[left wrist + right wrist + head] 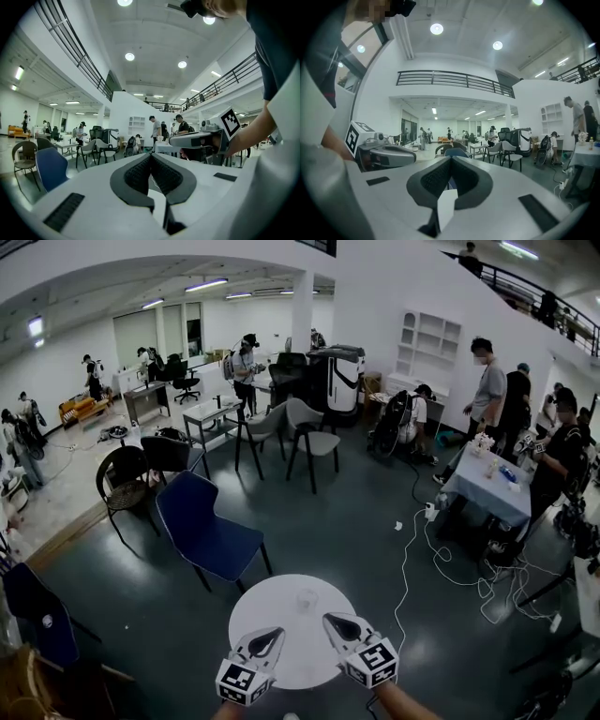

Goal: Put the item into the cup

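A small clear cup (307,600) stands upright near the far middle of the round white table (281,662). I can make out no loose item on the tabletop or in either gripper. My left gripper (273,635) hovers over the table's near left with its jaws shut and nothing between them. My right gripper (331,620) is over the near right, just right of the cup, also shut and holding nothing. In the left gripper view the dark pads (140,173) meet, and the right gripper (199,139) shows beside them. The right gripper view has its pads (436,178) closed, with the left gripper (386,155) at the left.
A blue chair (204,529) stands just beyond the table on the left. White cables (422,549) trail over the dark floor to the right. Further chairs, a table with a white cloth (487,486) and several people fill the hall behind.
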Motion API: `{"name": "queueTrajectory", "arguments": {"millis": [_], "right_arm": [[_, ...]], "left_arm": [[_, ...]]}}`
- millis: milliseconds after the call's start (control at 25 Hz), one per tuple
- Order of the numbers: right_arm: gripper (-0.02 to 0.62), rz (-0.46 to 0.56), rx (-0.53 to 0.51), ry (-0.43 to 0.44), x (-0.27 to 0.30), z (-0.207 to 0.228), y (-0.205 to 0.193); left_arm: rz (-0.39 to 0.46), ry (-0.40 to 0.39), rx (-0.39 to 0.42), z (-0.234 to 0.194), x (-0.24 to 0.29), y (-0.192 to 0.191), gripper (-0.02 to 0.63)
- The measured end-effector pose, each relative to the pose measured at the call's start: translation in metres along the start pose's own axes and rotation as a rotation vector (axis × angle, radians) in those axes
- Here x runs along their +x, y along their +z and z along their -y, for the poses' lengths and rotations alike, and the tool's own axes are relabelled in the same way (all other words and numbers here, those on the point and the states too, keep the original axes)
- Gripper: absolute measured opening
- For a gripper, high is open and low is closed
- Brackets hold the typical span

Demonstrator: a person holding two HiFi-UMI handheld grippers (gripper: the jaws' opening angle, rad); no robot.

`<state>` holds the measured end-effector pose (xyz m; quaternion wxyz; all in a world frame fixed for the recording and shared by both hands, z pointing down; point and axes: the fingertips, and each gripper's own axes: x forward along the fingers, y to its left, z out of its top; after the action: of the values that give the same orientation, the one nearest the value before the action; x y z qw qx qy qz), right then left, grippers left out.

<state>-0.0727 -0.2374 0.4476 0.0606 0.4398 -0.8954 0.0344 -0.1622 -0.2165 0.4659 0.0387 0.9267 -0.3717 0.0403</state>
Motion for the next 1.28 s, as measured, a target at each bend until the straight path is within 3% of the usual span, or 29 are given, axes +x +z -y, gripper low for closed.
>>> {"name": "queueTrajectory", "arguments": {"millis": [1280], "right_arm": [[0.015,0.071,-0.035,0.034,-0.166,-0.032,0.012]], "left_arm": [[0.058,0.058,0.069,0.157,-0.054,0.032,0.017]]}}
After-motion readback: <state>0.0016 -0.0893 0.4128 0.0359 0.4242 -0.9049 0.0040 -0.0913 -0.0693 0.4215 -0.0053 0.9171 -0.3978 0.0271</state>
